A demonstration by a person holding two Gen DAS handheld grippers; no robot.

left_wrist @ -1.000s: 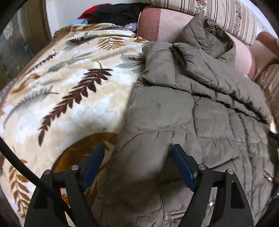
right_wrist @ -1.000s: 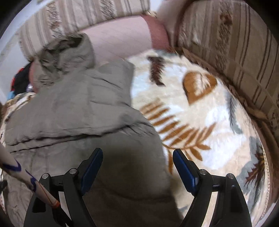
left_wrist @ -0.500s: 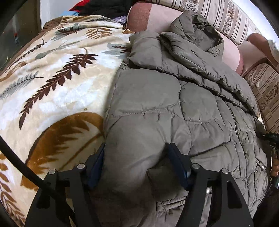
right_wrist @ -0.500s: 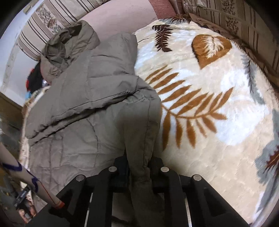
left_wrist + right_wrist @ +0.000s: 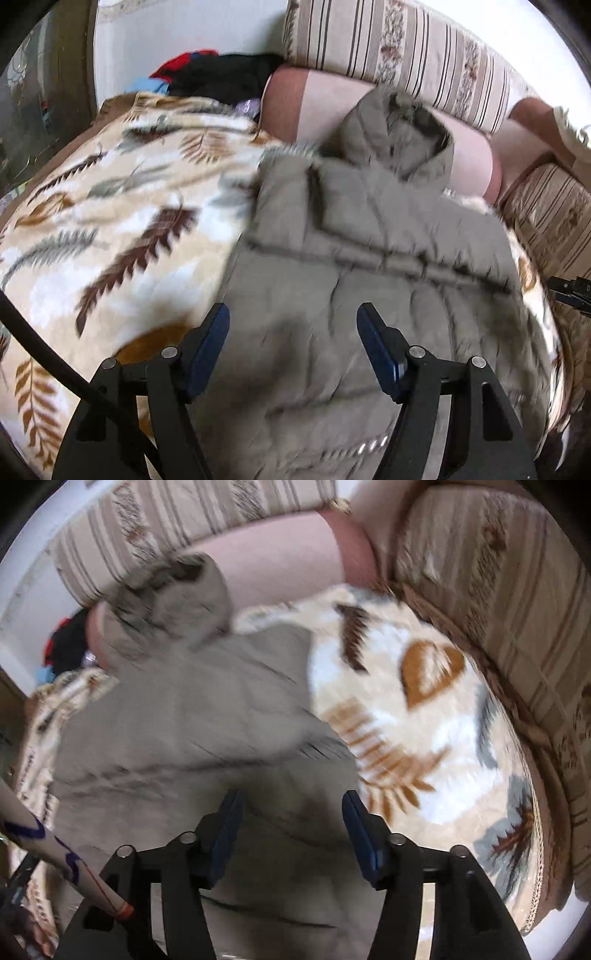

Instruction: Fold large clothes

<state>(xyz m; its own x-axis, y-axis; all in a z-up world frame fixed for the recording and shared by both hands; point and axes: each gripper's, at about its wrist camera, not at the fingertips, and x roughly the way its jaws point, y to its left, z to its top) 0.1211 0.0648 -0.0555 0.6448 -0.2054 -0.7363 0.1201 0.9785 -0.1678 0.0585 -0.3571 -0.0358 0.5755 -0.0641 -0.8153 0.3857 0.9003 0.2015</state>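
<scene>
A grey-green quilted hooded jacket (image 5: 369,240) lies spread on a leaf-print blanket (image 5: 110,221), its hood (image 5: 402,136) resting against a pink cushion. My left gripper (image 5: 293,325) hovers over the jacket's near part. Its blue pads stand apart with their inner faces bare, and fabric lies below them. In the right wrist view the jacket (image 5: 184,720) is blurred, with its hood (image 5: 173,590) at the far end. My right gripper (image 5: 291,812) is above the jacket's right edge. Its jaws are opening, with fabric beneath them and neither pad pressing on it.
Striped sofa back cushions (image 5: 424,48) and a pink cushion (image 5: 325,99) close off the far side. Another striped cushion (image 5: 498,609) borders the blanket (image 5: 424,738) on the right. A heap of dark and red clothes (image 5: 221,74) sits at the far left. A white rod with blue marks (image 5: 74,860) crosses the lower left.
Half a second ago both grippers pinched folds of the jacket near its hem. Now both have let go and risen, the right jaws widening from nearly shut. The jacket lies flatter.
</scene>
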